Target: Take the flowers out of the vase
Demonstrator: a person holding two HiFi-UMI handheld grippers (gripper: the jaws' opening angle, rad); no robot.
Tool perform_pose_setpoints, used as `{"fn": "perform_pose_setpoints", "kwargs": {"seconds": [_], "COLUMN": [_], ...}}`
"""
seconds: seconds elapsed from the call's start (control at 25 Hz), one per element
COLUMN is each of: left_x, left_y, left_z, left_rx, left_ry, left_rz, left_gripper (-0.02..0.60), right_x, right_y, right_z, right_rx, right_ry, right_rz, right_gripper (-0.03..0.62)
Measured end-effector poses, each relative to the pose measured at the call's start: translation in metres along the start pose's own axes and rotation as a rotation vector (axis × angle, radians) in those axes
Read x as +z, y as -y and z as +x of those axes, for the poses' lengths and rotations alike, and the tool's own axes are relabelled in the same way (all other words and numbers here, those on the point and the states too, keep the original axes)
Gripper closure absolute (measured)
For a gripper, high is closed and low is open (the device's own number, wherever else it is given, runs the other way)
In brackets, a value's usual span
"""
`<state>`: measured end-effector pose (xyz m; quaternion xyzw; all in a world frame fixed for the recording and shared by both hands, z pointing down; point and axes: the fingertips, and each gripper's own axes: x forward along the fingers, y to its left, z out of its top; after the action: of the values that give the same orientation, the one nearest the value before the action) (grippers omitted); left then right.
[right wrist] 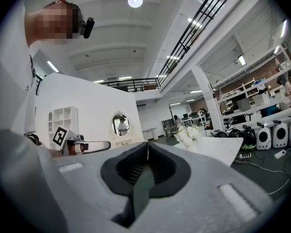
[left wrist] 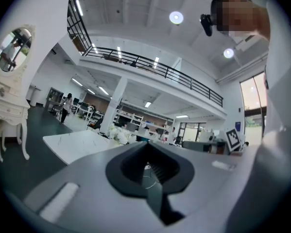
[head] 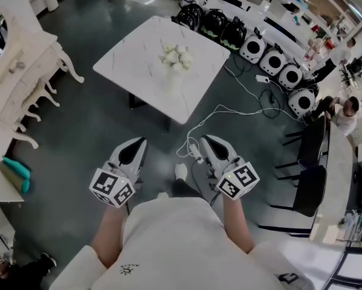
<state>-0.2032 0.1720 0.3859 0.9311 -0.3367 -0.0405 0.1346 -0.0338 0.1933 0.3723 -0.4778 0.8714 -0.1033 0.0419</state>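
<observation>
A bunch of white flowers [head: 176,57] stands in a pale vase [head: 173,81] in the middle of a white marble table [head: 126,59], well ahead of me. Both grippers hang level in front of my body, far short of the table. My left gripper [head: 142,141] is shut with nothing in it, and so is my right gripper [head: 206,139]. In the left gripper view the flowers [left wrist: 120,135] show small beyond the closed left gripper [left wrist: 146,144]. In the right gripper view the flowers [right wrist: 188,135] sit on the table [right wrist: 218,148] past the right gripper [right wrist: 147,143].
A white dresser [head: 23,83] with a mirror stands at the left. White cables [head: 229,110] trail over the dark floor between me and the table. Round white devices [head: 277,71] and black bags [head: 214,23] line the far right; black chairs [head: 310,180] and people [head: 347,110] are at the right.
</observation>
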Motion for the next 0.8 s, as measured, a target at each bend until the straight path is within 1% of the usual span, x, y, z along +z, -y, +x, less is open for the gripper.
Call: {"fn": "perform_pose_setpoints", "kwargs": {"seconds": [0.2, 0.44, 0.8], "left_x": [-0.002, -0.001, 0.006], "left_y": [-0.011, -0.020, -0.041], "left_z": [0.012, 0.036, 0.100], "left_rx": [0.009, 0.001, 0.028], "left_ry": [0.000, -0.007, -0.006], "left_rz": [-0.018, -0.012, 0.010], "left_gripper": [0.594, 0.594, 0.594], "right_x": [0.002, 0.005, 0.012], "right_y": [0.010, 0.033, 0.093], "right_z": [0.015, 0.034, 0.072], "right_rx": [0.015, 0.030, 0.071], "right_ry": [-0.002, -0.013, -0.007], "right_rz": [0.000, 0.005, 0.023], "right_gripper": [0.592, 0.592, 0.592]}}
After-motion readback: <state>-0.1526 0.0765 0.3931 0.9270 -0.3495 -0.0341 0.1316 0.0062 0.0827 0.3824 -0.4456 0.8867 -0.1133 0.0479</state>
